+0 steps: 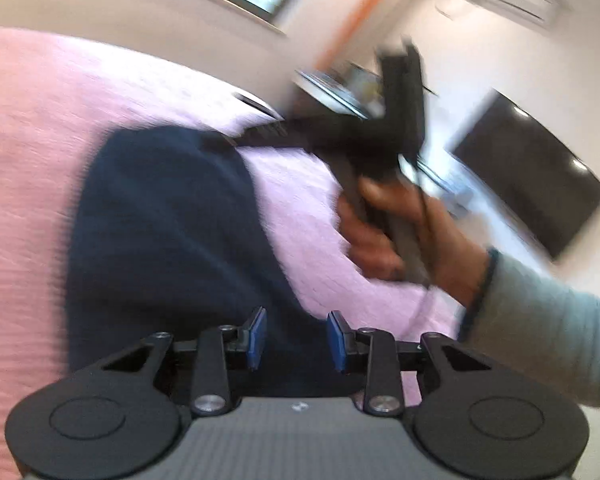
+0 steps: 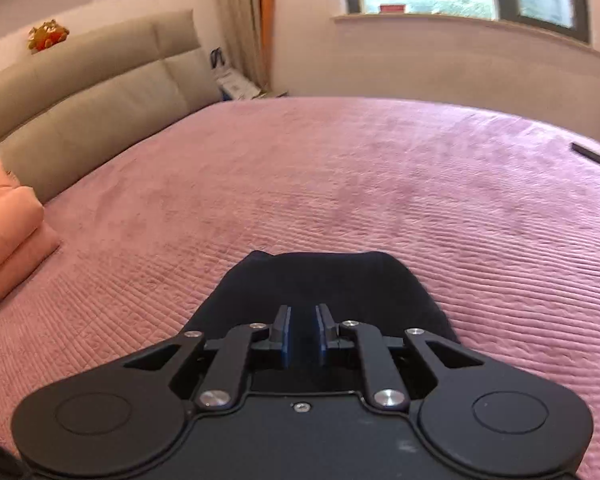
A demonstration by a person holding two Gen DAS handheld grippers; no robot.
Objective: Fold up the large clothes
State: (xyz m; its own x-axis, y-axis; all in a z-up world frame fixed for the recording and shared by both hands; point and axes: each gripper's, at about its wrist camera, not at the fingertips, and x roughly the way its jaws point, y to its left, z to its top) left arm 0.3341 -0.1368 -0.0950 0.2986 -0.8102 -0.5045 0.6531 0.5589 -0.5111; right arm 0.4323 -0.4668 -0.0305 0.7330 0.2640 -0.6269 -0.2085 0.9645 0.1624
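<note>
Left gripper [image 1: 296,338] open, right gripper [image 2: 302,334] slightly parted — both empty above dark garment [image 2: 320,288]; shallow pinch risks slipping.

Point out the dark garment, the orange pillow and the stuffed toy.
dark garment [image 2: 324,284]: right wrist view, its flat middle beyond the fingertips.
orange pillow [image 2: 8,224]: right wrist view, its upper fold at the left edge.
stuffed toy [image 2: 47,34]: right wrist view, its body atop the headboard.
</note>
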